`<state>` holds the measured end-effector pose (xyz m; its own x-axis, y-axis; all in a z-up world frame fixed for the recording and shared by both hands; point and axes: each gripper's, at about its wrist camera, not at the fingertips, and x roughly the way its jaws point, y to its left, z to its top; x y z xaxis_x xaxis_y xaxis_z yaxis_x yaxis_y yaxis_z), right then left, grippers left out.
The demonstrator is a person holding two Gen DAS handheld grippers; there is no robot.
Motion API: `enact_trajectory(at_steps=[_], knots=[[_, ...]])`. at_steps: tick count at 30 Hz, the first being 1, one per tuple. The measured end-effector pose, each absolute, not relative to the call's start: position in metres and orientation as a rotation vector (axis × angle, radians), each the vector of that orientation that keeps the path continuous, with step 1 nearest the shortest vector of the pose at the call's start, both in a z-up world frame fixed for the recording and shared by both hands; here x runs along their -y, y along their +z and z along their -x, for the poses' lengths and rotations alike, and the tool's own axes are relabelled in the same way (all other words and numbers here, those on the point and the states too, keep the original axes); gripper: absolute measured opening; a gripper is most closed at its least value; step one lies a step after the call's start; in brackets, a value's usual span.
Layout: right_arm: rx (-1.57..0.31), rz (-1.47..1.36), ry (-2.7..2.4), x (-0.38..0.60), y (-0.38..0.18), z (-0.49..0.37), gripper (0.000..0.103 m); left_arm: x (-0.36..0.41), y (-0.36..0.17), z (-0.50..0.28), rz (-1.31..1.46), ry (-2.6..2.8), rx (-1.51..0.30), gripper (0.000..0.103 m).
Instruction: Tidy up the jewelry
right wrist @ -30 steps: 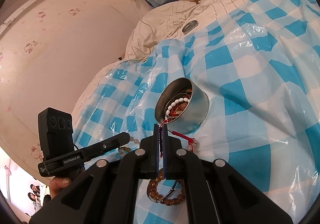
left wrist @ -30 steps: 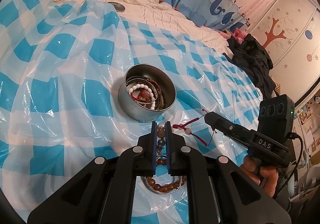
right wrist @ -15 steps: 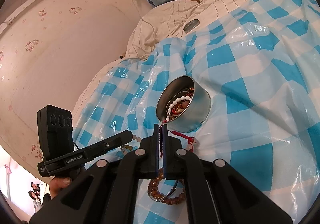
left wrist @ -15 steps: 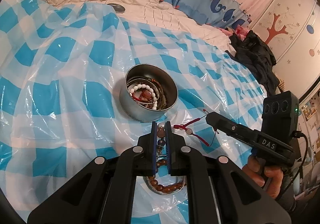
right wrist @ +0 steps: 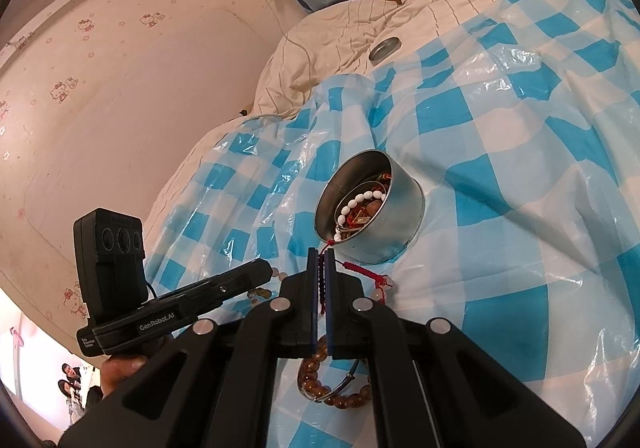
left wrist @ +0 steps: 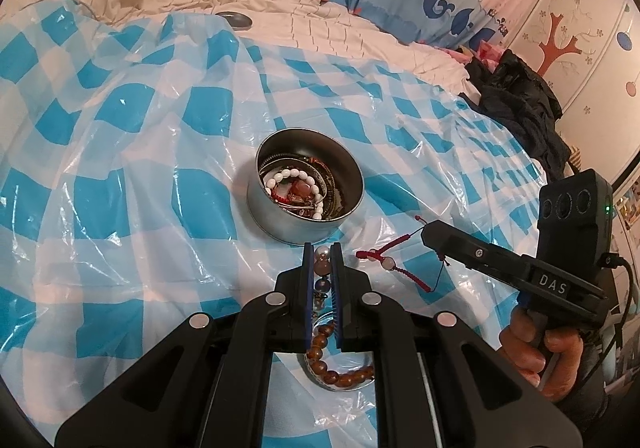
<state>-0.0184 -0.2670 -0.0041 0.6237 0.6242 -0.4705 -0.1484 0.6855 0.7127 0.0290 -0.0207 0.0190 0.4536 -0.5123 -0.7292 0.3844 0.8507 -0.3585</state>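
Both grippers closed: left gripper (left wrist: 322,262) on beaded bracelet (left wrist: 323,268), right gripper (right wrist: 322,268) on red cord bracelet (right wrist: 362,271). Jewelry-filled tin (left wrist: 280,222) just ahead of both tips.

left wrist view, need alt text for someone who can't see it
The left gripper is shut on a beaded bracelet just in front of an open round metal tin already holding jewelry, on a blue-and-white checked plastic sheet. To the right, the right gripper pinches a red cord bracelet; a brown bead bracelet lies nearer the camera.

Beaded bracelet (left wrist: 322,268) between hand-held gripper (left wrist: 321,254) fingers
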Motion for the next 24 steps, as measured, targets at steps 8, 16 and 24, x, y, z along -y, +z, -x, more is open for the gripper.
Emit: enact_trajectory(at_steps=[8, 16, 24], knots=[[-0.778, -0.683, 0.486, 0.2663, -0.0040, 0.0186, 0.003, 0.0233, 0.0195, -0.0284, 0.128, -0.545, -0.946, 0.007], [-0.778, -0.684, 0.488, 0.2651, -0.0042, 0.0194, 0.003, 0.0257, 0.0195, -0.0290, 0.111, -0.539, -0.944, 0.007], [-0.778, -0.683, 0.489, 0.2641, -0.0042, 0.0201, 0.003, 0.0266, 0.0195, -0.0290, 0.112, -0.539, -0.944, 0.007]])
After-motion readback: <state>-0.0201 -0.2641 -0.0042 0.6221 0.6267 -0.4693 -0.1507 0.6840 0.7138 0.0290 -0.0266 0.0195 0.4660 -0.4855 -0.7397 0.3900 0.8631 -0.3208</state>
